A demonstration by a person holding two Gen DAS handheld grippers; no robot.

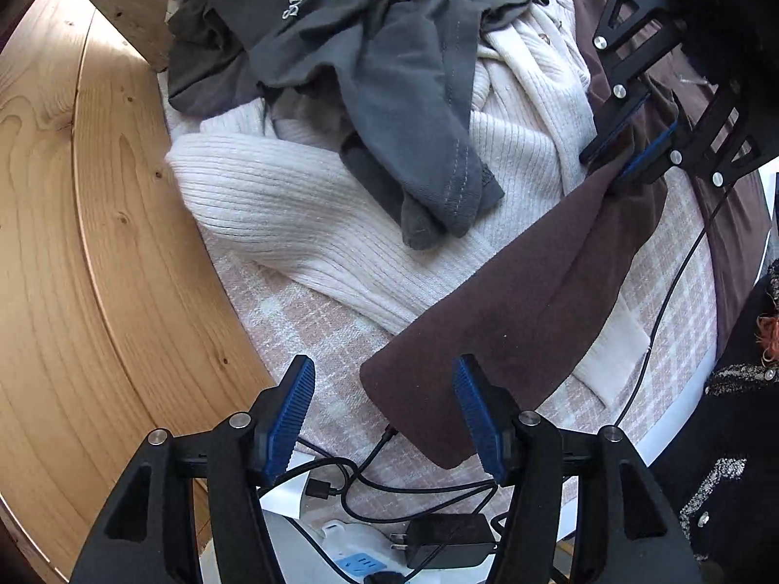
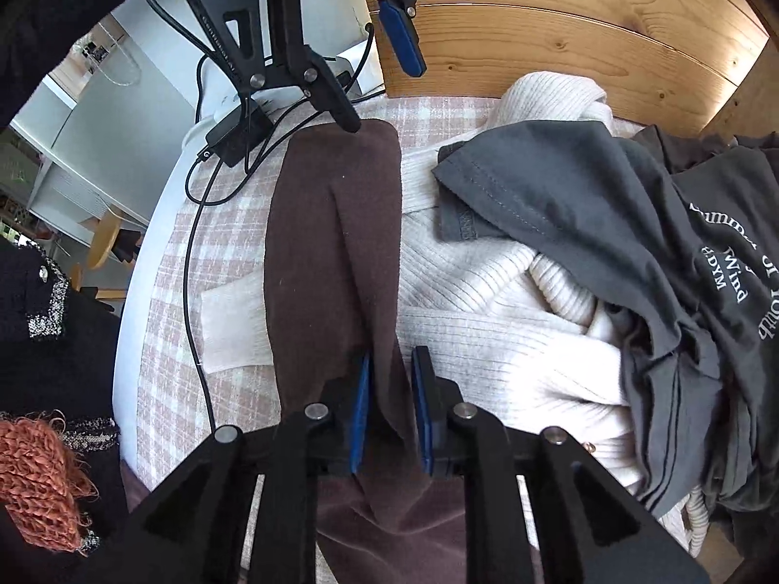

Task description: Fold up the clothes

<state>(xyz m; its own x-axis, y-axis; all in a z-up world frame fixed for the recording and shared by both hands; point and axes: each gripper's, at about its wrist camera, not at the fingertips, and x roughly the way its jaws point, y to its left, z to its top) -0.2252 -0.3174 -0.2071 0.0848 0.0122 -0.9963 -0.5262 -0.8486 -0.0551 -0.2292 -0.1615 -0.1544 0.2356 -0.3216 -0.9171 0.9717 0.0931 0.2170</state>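
A dark brown garment point(image 1: 511, 306) lies stretched across the pink checked bed cover point(image 1: 311, 321), over a cream ribbed sweater point(image 1: 302, 214). My left gripper point(image 1: 384, 409) is open, its blue pads on either side of the brown garment's near end. My right gripper point(image 1: 628, 146) is shut on the garment's far part. In the right wrist view my right gripper point(image 2: 392, 409) pinches a fold of the brown garment point(image 2: 331, 253), and my left gripper point(image 2: 380, 87) hangs open over its far end.
A grey printed T-shirt point(image 1: 370, 48) lies heaped on the cream sweater. A wooden headboard point(image 1: 87, 224) curves along the left. Black cables point(image 1: 370, 477), a charger point(image 1: 448, 540) and a power strip point(image 1: 350, 555) lie by the bed edge.
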